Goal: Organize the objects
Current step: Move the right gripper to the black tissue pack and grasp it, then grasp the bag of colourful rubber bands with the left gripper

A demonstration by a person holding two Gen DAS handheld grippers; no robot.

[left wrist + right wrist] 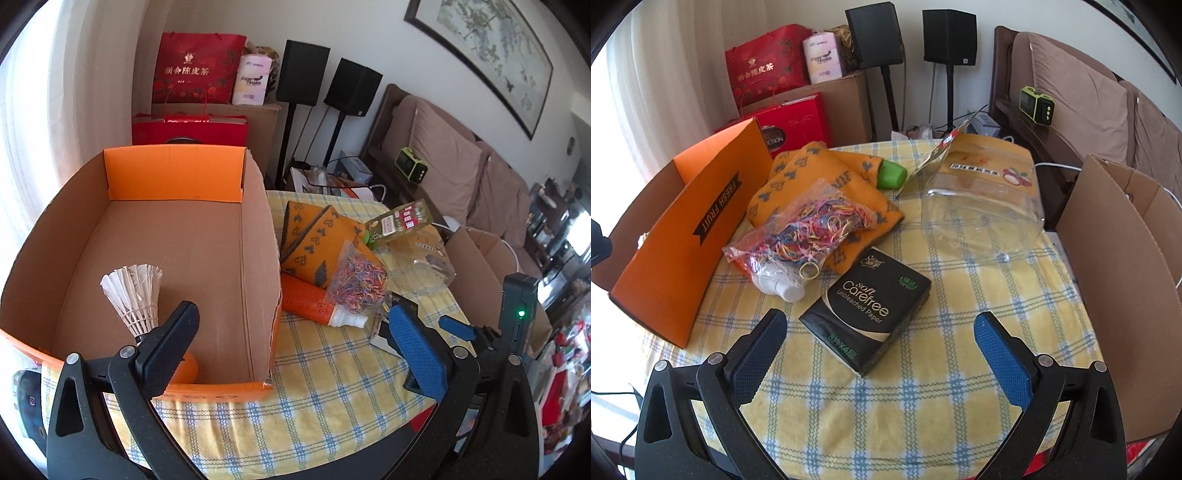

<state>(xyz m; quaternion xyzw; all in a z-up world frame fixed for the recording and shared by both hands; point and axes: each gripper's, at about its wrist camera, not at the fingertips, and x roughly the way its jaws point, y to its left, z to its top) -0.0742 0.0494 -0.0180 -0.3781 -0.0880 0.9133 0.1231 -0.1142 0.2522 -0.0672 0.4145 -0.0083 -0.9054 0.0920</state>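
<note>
Inside the corrugated orange box (192,236) stands a feathered shuttlecock (135,295).

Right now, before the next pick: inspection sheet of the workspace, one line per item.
Surface: table under a yellow checked cloth.
Job's things: shuttlecock upright inside the orange box; tissue pack, bag of rubber bands, orange knit cloth, clear plastic bag and white-capped bottle lie on the cloth.
Clutter: plain cardboard box at the table's right edge.
Grippers: left gripper open, over the box's near corner; right gripper open, tissue pack just ahead of it.
Cables: white cable behind the table.
Surroundings: two speakers on stands, red gift bags, sofa.
</note>
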